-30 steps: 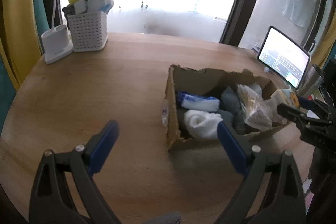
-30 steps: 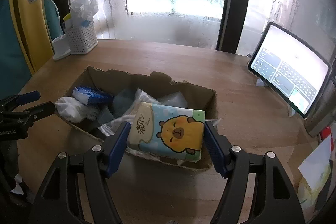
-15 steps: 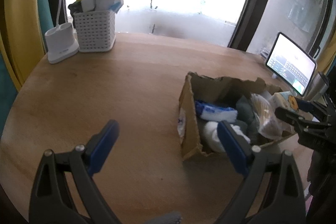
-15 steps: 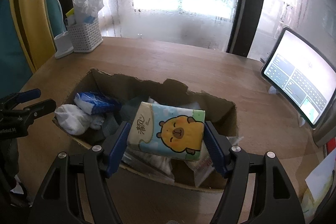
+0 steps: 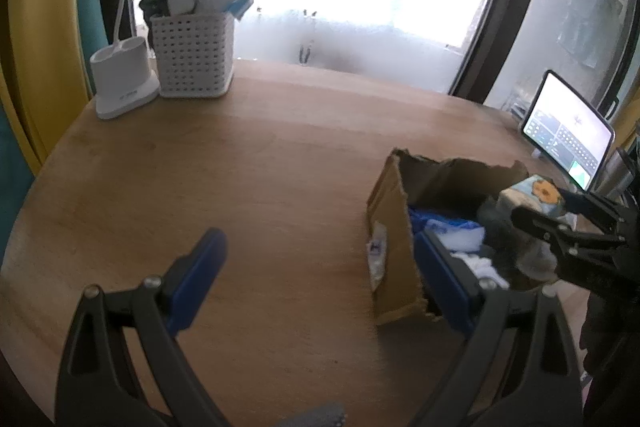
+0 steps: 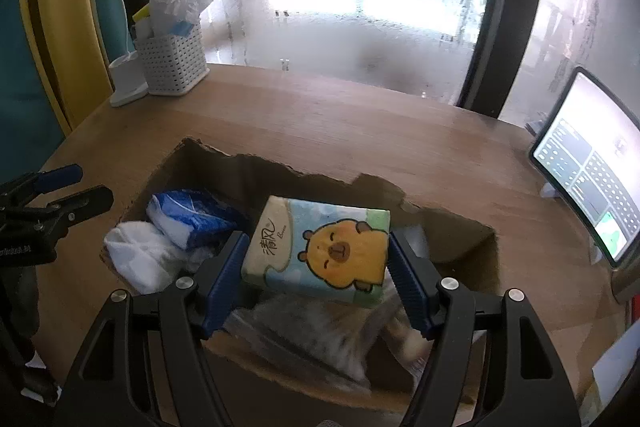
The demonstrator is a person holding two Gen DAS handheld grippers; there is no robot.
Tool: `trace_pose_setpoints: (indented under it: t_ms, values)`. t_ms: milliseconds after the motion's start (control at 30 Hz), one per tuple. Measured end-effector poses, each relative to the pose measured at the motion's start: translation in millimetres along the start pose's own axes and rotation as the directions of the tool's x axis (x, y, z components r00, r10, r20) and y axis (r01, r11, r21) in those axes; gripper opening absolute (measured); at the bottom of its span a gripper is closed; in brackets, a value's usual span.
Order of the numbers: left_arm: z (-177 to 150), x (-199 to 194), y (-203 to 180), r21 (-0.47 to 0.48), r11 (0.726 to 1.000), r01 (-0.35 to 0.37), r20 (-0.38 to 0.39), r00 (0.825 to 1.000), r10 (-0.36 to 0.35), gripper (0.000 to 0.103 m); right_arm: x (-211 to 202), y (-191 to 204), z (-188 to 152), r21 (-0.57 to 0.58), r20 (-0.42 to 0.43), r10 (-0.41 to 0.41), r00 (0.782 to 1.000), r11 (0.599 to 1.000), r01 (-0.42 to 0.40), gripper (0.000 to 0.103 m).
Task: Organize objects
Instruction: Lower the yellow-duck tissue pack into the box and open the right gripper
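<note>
the right gripper [image 6: 316,267] squeezes a tissue pack [image 6: 320,251] with a yellow animal on it, over the cardboard box [image 6: 460,239] on the table [image 5: 248,163]. the left gripper [image 5: 320,259] is wide open, holding nothing, just left of the box.

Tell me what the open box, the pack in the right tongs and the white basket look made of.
Box: brown corrugated cardboard, matte, with ragged torn edges. Tissue pack: soft, glossy printed plastic wrap, probably. White basket: rigid plastic, by its even perforated walls.
</note>
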State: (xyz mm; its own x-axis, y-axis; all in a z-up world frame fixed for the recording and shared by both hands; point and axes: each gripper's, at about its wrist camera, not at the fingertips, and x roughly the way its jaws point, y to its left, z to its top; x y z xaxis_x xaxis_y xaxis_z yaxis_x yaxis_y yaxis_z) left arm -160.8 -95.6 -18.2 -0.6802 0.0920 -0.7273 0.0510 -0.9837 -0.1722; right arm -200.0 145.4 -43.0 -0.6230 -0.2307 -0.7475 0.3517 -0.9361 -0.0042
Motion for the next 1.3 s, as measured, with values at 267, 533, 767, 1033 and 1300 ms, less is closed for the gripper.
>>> trace_pose_setpoints:
  t_ms: [267,533,767,1033,1300]
  values:
    - [1.1,6.6,11.3,-0.018,1.0,-0.006,-0.01,1.0,0.006,0.096,18.6,14.4,11.7,-0.02,-0.01,0.032,0.999,0.999,-0.032,0.073]
    - [0.1,6.2,14.7,-0.02,1.0,-0.003,-0.013,1.0,0.003,0.096,27.8,25.3,18.9,-0.025,-0.012,0.056,0.998,0.998,-0.056,0.073]
    - [-2.1,0.6,10.4,-0.017,1.0,0.002,-0.009,1.0,-0.002,0.096,19.4,21.3,14.7,-0.008,-0.002,0.046,0.999,0.999,-0.046,0.081]
    - [-9.1,-12.2,-5.9,0.007,1.0,0.013,0.0,1.0,-0.013,0.096,-1.5,7.9,-2.2,0.031,0.011,0.021,1.0,0.999,-0.022,0.081]
    - [-18.1,-21.9,-24.7,0.03,0.999,0.023,-0.001,1.0,-0.023,0.096,-23.5,-9.5,-19.9,0.068,0.025,0.0,1.0,0.998,-0.001,0.081]
